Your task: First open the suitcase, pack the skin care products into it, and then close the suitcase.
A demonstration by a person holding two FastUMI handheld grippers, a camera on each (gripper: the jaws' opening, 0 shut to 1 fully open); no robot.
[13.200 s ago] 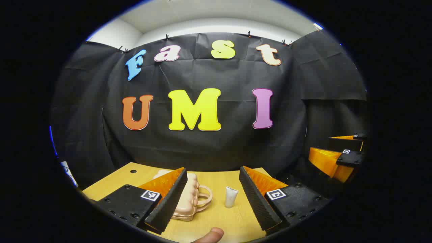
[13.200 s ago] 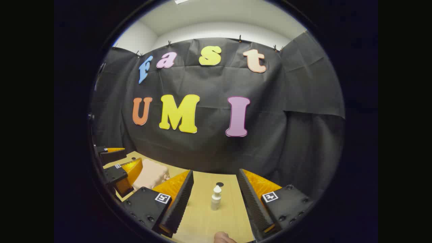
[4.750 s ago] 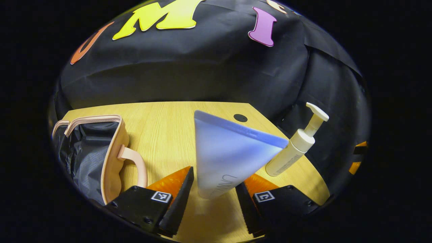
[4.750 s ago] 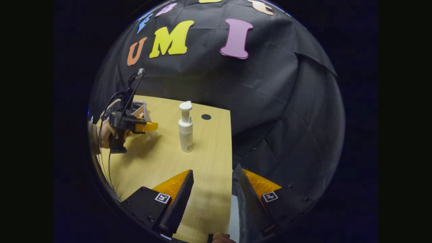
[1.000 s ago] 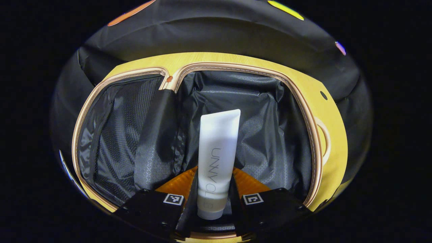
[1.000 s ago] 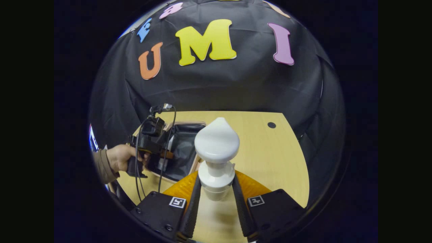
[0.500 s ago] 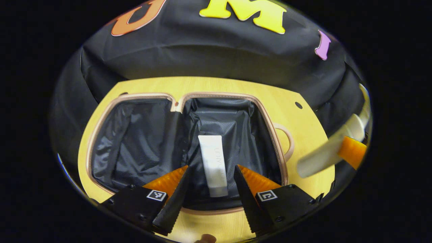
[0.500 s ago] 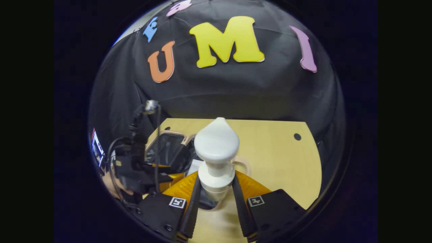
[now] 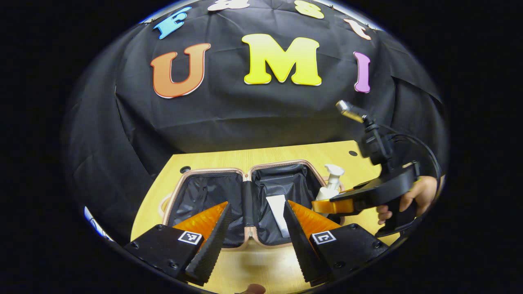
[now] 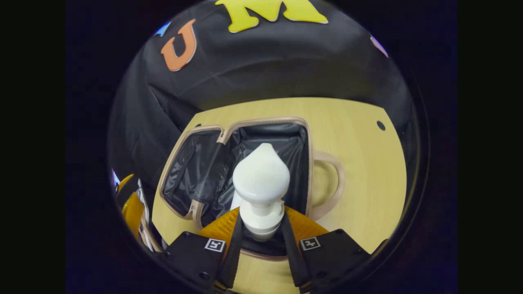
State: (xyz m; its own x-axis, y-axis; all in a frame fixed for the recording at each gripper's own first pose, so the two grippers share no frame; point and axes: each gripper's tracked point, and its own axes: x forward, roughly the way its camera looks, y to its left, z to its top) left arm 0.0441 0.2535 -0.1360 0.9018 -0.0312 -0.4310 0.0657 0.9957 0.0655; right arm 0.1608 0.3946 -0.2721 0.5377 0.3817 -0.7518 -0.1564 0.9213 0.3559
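The small pink suitcase (image 9: 204, 169) lies open flat on the wooden table, showing its black lining (image 10: 192, 171). A white tube (image 9: 279, 214) lies in its right half. My left gripper (image 9: 255, 234) hangs open above the suitcase's near edge, holding nothing. My right gripper (image 10: 261, 241) is shut on the white pump bottle (image 10: 261, 183), which hangs over the right half of the suitcase. In the left gripper view the pump bottle (image 9: 330, 185) sits in the right gripper (image 9: 327, 204), held by a hand (image 9: 416, 196) at the right.
The wooden table (image 10: 359, 147) has bare surface to the right of the suitcase handle (image 10: 333, 179), with a small dark hole (image 10: 381, 125) near its far corner. Black cloth walls stand close behind and to both sides.
My left gripper has drawn back and up from the suitcase, leaving the tube lying inside. My right gripper has carried the pump bottle leftward over the suitcase's right half.
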